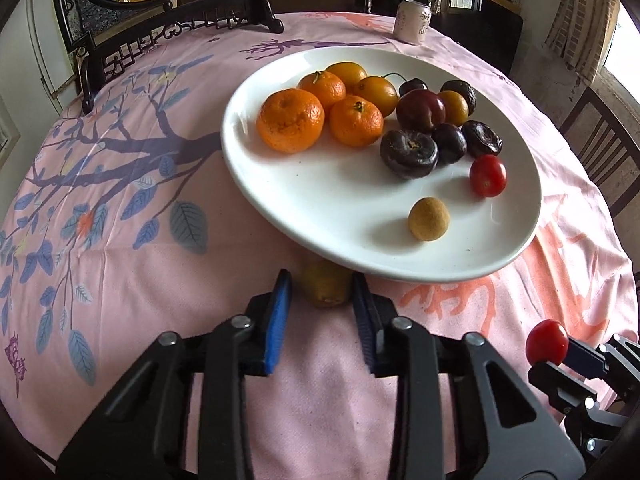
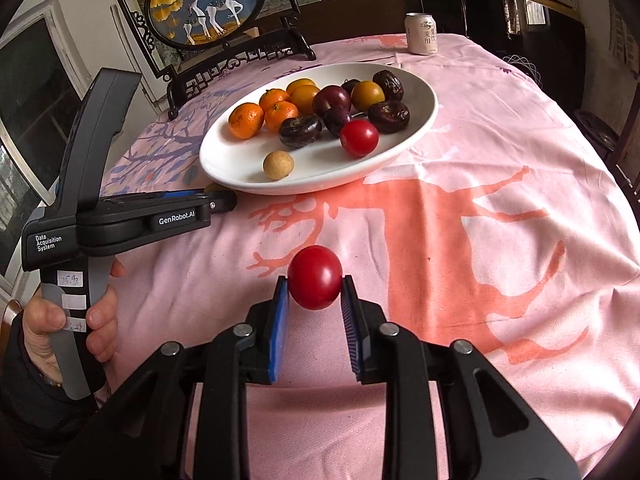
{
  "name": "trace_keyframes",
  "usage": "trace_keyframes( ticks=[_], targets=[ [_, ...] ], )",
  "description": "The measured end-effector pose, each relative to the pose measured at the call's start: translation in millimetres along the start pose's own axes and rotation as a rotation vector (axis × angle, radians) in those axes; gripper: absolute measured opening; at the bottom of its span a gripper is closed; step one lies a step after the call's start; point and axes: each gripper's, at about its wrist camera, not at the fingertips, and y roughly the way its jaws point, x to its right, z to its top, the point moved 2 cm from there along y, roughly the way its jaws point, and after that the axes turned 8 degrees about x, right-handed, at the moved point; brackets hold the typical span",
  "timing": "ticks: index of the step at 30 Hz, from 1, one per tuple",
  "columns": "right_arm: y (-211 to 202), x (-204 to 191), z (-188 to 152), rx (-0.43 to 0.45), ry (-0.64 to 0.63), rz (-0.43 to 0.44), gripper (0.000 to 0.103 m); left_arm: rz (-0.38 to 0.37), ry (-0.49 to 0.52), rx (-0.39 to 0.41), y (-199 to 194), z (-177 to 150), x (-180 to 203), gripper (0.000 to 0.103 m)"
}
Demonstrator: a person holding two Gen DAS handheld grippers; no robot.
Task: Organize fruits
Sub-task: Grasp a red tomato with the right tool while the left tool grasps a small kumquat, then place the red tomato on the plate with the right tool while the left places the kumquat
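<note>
Right hand-held gripper (image 2: 314, 292) clamped across soft, light, smooth tomato (image 2: 315, 277) near plate (image 2: 224, 168); left hand-held gripper (image 1: 321, 294) closed on small firm longan (image 1: 326, 290) just beside plate rim: gentle squeeze advised.

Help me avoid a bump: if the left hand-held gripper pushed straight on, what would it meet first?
Probably the white plate's near rim, just past the small yellow-brown fruit between the left hand-held gripper's fingers; depth is unclear.
</note>
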Motion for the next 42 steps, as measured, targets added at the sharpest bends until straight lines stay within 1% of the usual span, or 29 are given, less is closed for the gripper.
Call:
trace_keyframes(
  ticks=[4, 10, 14, 17, 21, 23, 26, 29, 31, 34, 37, 39, 40, 41, 42],
  targets=[
    [-1.0, -2.9, 2.5, 0.007, -0.006, -0.001, 0.027, -0.012, 0.008, 0.017, -11.8, -3.3, 2.2, 0.026],
    [-3.4, -5.2, 9.1, 0.019, -0.004, -0.006, 0.027, -0.072, 0.017, 0.042, -42.3, -13.2, 8.0, 0.026],
    [-8.1, -7.6, 14.7, 0.035, -0.006, -0.007, 0.027, -0.105, 0.019, 0.070, -64.0, -13.1, 9.0, 0.026],
    [-9.5, -8.5, 20.1, 0.039, -0.005, -0.003, 0.027, -0.125, 0.025, 0.085, -75.6, -4.4, 8.3, 0.026],
    [-10.8, -7.2, 36.9, 0.052, -0.017, -0.002, 0.027, -0.087, 0.069, 0.134, -83.8, 24.9, 4.9, 0.026],
    [-7.9, -4.7, 50.0, 0.061, -0.019, -0.004, 0.027, -0.077, 0.070, 0.137, -77.5, 43.0, -0.2, 0.026],
    [6.1, 3.5, 78.1, 0.069, -0.013, -0.015, 0.026, -0.061, 0.064, 0.110, -55.1, 66.1, -3.4, 0.026],
    [29.1, 14.1, 107.6, 0.063, -0.011, -0.065, 0.026, -0.041, 0.051, 0.074, -28.6, 83.9, -5.1, 0.026],
    [47.6, 20.2, 120.5, 0.045, -0.018, -0.093, 0.026, -0.035, 0.049, 0.055, -13.8, 91.8, -4.3, 0.026],
    [71.0, 29.9, 125.0, 0.004, -0.004, -0.115, 0.026, -0.044, 0.045, 0.030, 1.1, 95.0, -3.1, 0.026],
    [79.7, 32.8, 124.1, -0.015, -0.009, -0.117, 0.026, -0.051, 0.049, 0.015, 9.3, 94.0, -2.1, 0.026],
    [80.9, 32.7, 125.2, -0.013, -0.020, -0.128, 0.030, -0.055, 0.050, 0.006, 13.4, 93.7, -2.1, 0.026],
    [81.1, 32.1, 126.2, -0.012, -0.028, -0.136, 0.045, -0.053, 0.048, 0.005, 14.4, 93.8, -2.1, 0.028],
    [80.0, 31.0, 126.9, -0.010, -0.037, -0.145, 0.054, -0.051, 0.048, 0.005, 14.0, 94.1, -2.3, 0.042],
    [76.7, 29.1, 127.6, 0.002, -0.043, -0.155, 0.059, -0.048, 0.046, 0.011, 11.4, 94.0, -3.0, 0.054]
  ],
)
